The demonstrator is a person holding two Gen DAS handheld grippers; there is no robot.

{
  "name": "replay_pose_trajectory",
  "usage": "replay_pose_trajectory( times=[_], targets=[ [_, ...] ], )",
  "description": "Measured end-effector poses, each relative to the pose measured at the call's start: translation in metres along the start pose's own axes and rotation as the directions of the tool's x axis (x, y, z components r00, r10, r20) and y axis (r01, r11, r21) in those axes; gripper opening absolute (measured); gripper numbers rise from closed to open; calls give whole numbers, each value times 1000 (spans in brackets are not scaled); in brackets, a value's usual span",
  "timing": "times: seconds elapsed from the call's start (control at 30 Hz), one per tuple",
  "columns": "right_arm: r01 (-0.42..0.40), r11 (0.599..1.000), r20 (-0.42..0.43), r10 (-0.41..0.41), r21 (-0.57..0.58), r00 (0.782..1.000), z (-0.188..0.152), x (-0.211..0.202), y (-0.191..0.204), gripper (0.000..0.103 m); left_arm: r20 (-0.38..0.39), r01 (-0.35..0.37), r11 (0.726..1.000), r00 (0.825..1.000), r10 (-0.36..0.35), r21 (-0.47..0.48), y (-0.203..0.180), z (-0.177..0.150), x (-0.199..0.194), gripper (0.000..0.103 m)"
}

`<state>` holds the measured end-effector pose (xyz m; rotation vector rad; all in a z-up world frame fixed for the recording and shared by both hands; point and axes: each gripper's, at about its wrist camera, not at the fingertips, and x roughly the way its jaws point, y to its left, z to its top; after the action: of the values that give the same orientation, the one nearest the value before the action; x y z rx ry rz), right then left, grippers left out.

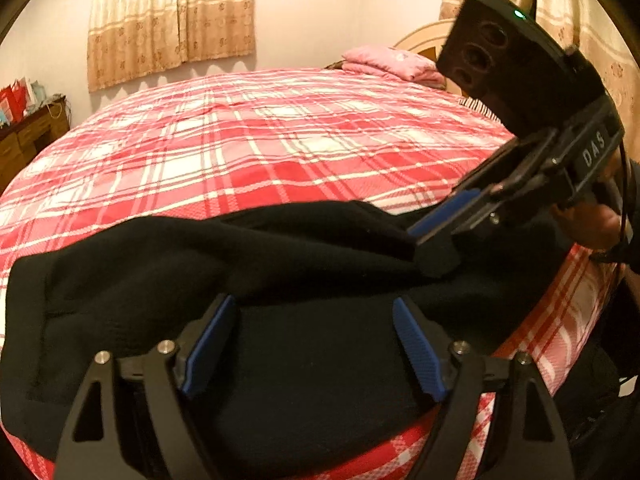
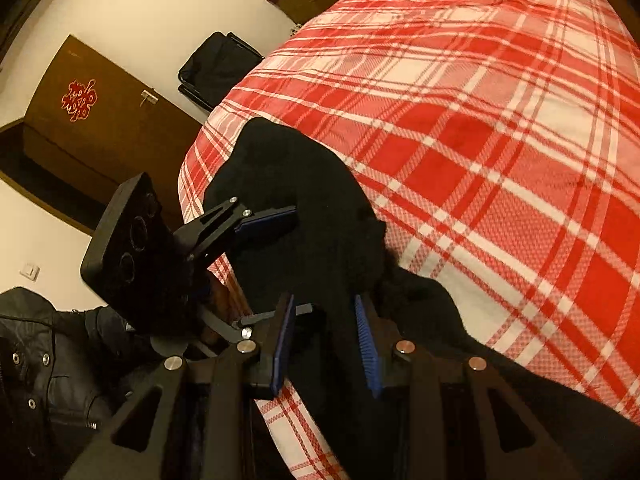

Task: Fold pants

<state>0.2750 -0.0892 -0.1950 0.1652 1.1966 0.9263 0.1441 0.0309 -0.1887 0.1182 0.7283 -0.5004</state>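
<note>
- A wide bed under a red, pink and white plaid cotton cover (image 1: 256, 140) fills both views
- The black knitted pants (image 1: 168, 280) lie crumpled along the near edge of the bed, toward its near corner, dark and thick, with a stitched hem band showing at the left end and loose ridges running across the middle
- In the right wrist view the same cloth rises in a bunched heap on the bed's edge and drapes over it
- The left gripper (image 1: 316, 344) hangs over the pants with its blue ribbed pads spread wide, nothing between them
- The right gripper (image 2: 326, 340) has its blue pads drawn narrow onto a fold of the pants, and the cloth is pinched up between them
- Beige patterned curtains (image 1: 172, 20) hang on the pale wall behind the bed
- A brown wooden door with a red paper emblem (image 2: 96, 120) stands past the bed's corner
- A folded pink quilt (image 1: 392, 62) rests at the far edge by the headboard
- A brown wooden dresser (image 1: 28, 136) sits beside the bed's far left corner
</note>
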Motion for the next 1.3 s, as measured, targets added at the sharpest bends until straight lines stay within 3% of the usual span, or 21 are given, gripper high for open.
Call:
replay_pose_trajectory(
  times=[0.13, 0.33, 0.57, 0.77, 0.83, 0.93, 1.1, 1.17, 1.3],
  targets=[
    [5, 1000, 1, -5, 14, 1000, 2, -1, 1, 32, 5, -14, 1000, 1000, 13, 24, -3, -3, 0, 86],
    [-39, 988, 66, 29, 147, 997, 11, -13, -22, 32, 13, -20, 999, 1000, 19, 43, -4, -5, 1, 87],
    [-109, 928, 105, 76, 355, 992, 13, -18, -57, 32, 25, -19, 998, 1000, 18, 55, -5, -7, 1, 89],
    [-168, 881, 157, 108, 442, 982, 11, -25, -75, 32, 34, -19, 998, 999, 17, 63, -6, -10, 0, 90],
    [-204, 873, 181, 136, 443, 974, 12, -24, -74, 32, 36, -18, 998, 999, 16, 63, -6, -10, 0, 90],
    [-319, 851, 225, 243, 418, 944, 11, -24, -65, 32, 38, -18, 998, 999, 15, 64, -6, -10, -1, 90],
    [-255, 881, 155, 210, 399, 965, 9, -8, -49, 32, 38, -7, 999, 999, 5, 46, -5, -10, -3, 90],
    [-173, 926, 120, 140, 335, 983, 7, -6, -37, 32, 55, 12, 1000, 998, -12, -1, 0, -4, -12, 90],
    [-40, 985, 81, 27, 170, 996, 4, -1, -4, 33, 147, 16, 999, 989, -9, -45, 4, 11, -33, 91]
  ],
)
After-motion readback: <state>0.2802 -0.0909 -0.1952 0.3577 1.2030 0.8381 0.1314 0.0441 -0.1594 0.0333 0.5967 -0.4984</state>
